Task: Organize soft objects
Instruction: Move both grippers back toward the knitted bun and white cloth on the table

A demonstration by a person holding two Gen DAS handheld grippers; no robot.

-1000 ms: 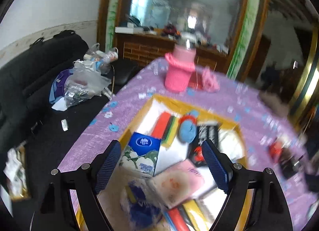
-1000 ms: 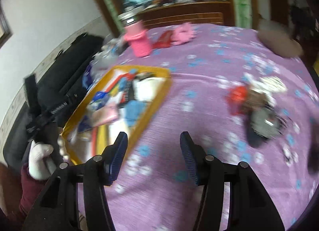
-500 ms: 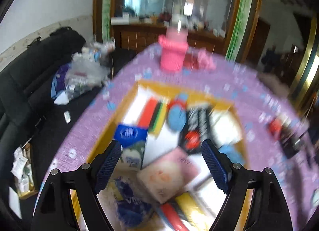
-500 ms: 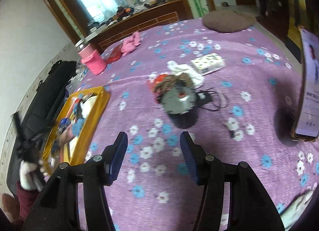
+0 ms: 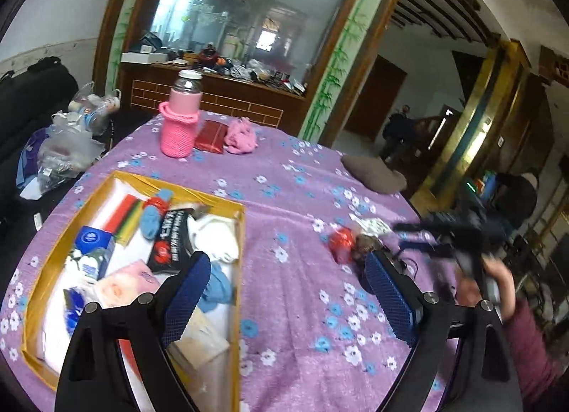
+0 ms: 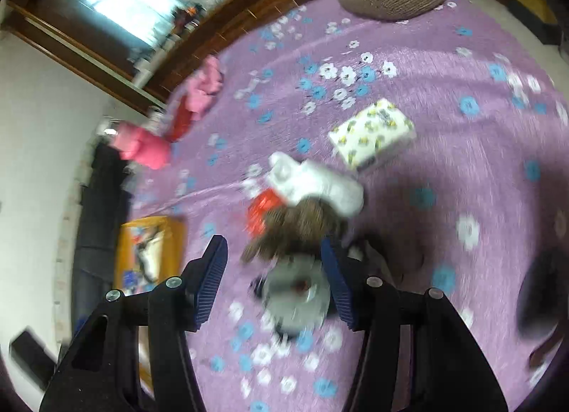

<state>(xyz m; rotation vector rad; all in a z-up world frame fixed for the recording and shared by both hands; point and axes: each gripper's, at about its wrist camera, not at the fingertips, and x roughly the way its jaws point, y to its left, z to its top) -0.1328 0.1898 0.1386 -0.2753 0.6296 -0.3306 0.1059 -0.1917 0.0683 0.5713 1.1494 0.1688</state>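
Note:
A yellow tray [image 5: 239,234] at the left of the purple flowered table holds several soft things: tissue packs, blue cloth [image 5: 218,287], white cloth [image 5: 217,237]. My left gripper [image 5: 284,291] is open and empty above the tray's right edge. My right gripper [image 6: 275,280] is open and empty, close over a pile: a brown furry thing [image 6: 295,227], a red item [image 6: 261,209], a white sock [image 6: 313,184] and a grey disc [image 6: 297,296]. A patterned tissue pack [image 6: 371,132] lies beyond. The pile also shows in the left wrist view [image 5: 343,243].
A bottle in a pink knit sleeve [image 5: 179,127], a red packet [image 5: 211,136] and a pink cloth [image 5: 242,136] stand at the table's far side. A brown cushion [image 5: 373,173] lies at the far right edge. A black sofa [image 5: 32,99] with bags is on the left.
My right gripper has swung from the tray side across the table and come down close to the pile. My left gripper has turned right, off the tray's middle toward its right edge.

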